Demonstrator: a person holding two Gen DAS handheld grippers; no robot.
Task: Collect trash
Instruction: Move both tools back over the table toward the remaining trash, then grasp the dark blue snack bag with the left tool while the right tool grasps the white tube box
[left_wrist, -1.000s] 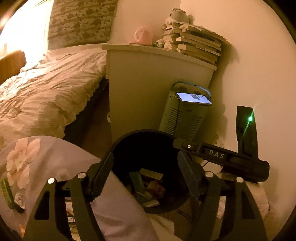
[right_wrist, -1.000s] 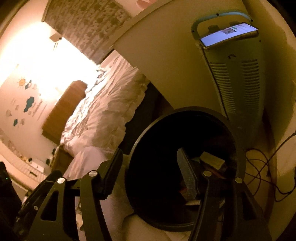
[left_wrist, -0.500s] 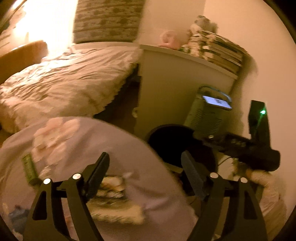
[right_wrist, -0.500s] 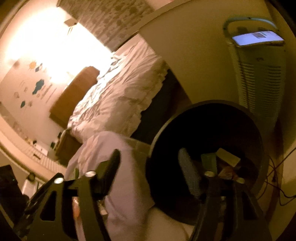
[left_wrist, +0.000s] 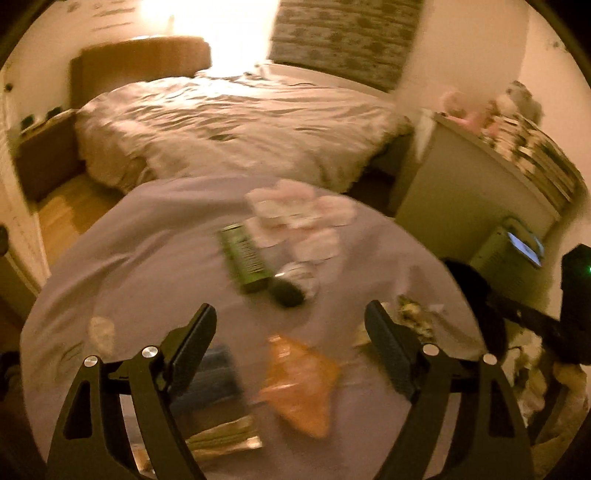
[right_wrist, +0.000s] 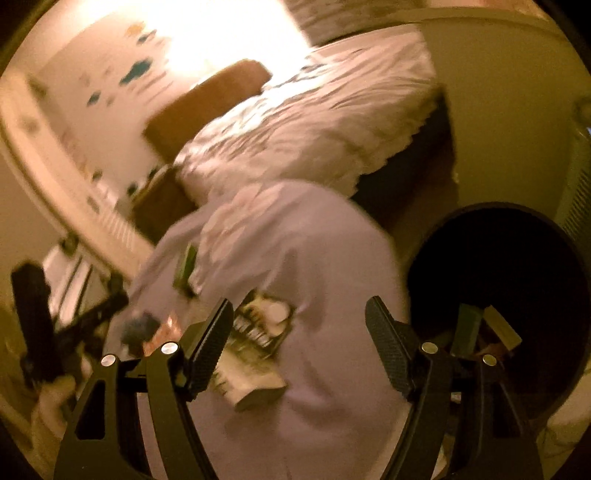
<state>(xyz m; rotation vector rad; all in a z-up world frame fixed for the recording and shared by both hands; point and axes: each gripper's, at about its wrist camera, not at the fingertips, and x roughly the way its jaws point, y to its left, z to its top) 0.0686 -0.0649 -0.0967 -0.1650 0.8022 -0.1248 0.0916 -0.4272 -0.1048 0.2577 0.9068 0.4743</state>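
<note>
My left gripper (left_wrist: 290, 310) hangs open and empty over a round table under a lilac cloth (left_wrist: 147, 258). Litter lies on the cloth: a green pack (left_wrist: 243, 258), a crumpled dark and silvery lump (left_wrist: 293, 288), an orange wrapper (left_wrist: 299, 380), a blue item (left_wrist: 216, 376) and white tissues (left_wrist: 295, 218). My right gripper (right_wrist: 299, 302) is also open and empty, above the table's edge near a printed box (right_wrist: 255, 343). The black bin (right_wrist: 498, 291), with trash inside, stands to its right. The picture is blurred by motion.
A bed (left_wrist: 236, 125) with a pale cover lies behind the table. A white cabinet (left_wrist: 465, 181) carries stacked books, and a pale heater (left_wrist: 506, 254) with a lit phone on it stands beside the bin (left_wrist: 469, 284). Cloth is heaped on the floor (left_wrist: 546, 384) at the right.
Both views have swung left, from over the black bin to over the table with its litter. Both pairs of jaws stand a little wider than a second ago.
</note>
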